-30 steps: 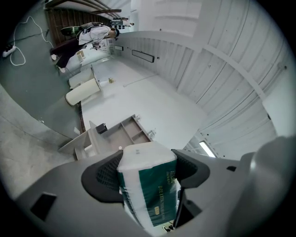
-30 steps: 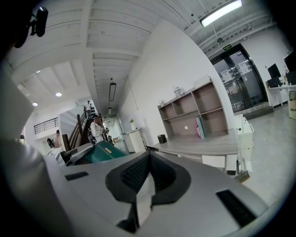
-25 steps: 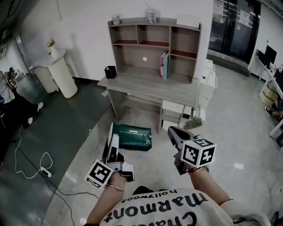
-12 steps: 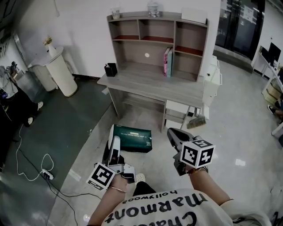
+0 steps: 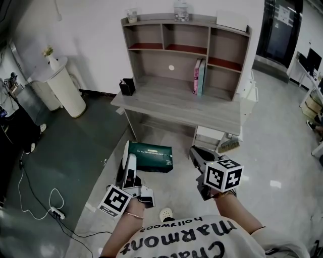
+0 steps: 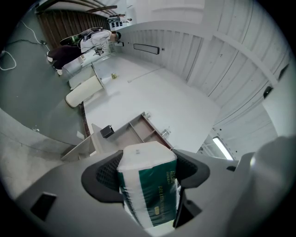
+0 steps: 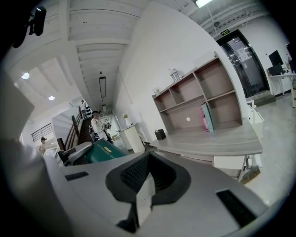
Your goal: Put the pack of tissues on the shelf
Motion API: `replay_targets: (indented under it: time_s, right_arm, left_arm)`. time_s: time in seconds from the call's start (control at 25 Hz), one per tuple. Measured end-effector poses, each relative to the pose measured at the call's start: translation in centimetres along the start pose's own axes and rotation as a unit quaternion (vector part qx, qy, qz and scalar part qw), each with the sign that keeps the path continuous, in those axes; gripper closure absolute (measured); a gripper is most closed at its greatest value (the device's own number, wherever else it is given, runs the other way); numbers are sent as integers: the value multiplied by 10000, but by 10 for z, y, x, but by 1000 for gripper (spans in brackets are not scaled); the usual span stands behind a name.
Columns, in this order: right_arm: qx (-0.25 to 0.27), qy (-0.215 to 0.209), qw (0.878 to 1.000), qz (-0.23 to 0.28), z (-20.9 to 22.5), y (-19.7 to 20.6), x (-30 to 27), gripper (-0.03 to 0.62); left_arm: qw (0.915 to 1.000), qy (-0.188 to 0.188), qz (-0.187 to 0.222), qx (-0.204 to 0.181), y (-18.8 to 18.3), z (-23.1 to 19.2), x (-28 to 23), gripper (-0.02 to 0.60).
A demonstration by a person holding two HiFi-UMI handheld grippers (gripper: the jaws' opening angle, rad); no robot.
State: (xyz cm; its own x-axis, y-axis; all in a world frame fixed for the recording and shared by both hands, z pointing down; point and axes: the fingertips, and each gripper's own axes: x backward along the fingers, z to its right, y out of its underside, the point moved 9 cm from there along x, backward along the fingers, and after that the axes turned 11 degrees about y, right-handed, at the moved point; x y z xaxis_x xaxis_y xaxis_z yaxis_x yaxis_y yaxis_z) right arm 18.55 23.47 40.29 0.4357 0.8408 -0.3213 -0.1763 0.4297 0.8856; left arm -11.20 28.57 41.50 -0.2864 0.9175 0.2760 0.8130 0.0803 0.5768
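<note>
The shelf [image 5: 186, 48] is drawing nearer as the person is walking up. The left gripper [image 5: 127, 151] is clamping one end of the pack of tissues [image 5: 150, 156], still low and near, short of the desk [image 5: 181, 103]. With the right gripper [image 5: 197, 151] riding closed and empty, the unsupported right end is risking a slip or a knock on the desk edge.

Ahead of you two books [image 5: 199, 77], one pink and one teal, stand upright together, with a small black holder [image 5: 127, 86] on the desk top [image 5: 176, 103] to their left. High above them sit a glass [image 5: 132, 15], a jar [image 5: 181, 10] and a flat white box [image 5: 232, 20]. Off to your left, a white round pedestal [image 5: 65, 90] carries a vase [image 5: 50, 56]. A brush [image 5: 229, 146] leans beside the white drawer unit [image 5: 209, 136]. A cable [image 5: 28, 186] runs across the dark floor to a power strip [image 5: 56, 213]. In the right gripper view, a person [image 7: 97, 126] stands by a staircase [image 7: 81, 129].
</note>
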Motion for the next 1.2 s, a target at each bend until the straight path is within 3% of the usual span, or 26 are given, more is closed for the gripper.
replay_targets:
  time_s: [0.6,1.2]
  right_arm:
    - [-32,481,9986,212,-18,-50,-110,585]
    - [-81,611,9981,-76,12,-53,-161,583]
  left_arm:
    - [9971,527,-373,-411,-76,-63,-113,254]
    - [9954,524,-574,-562,-70,-100,-172,255]
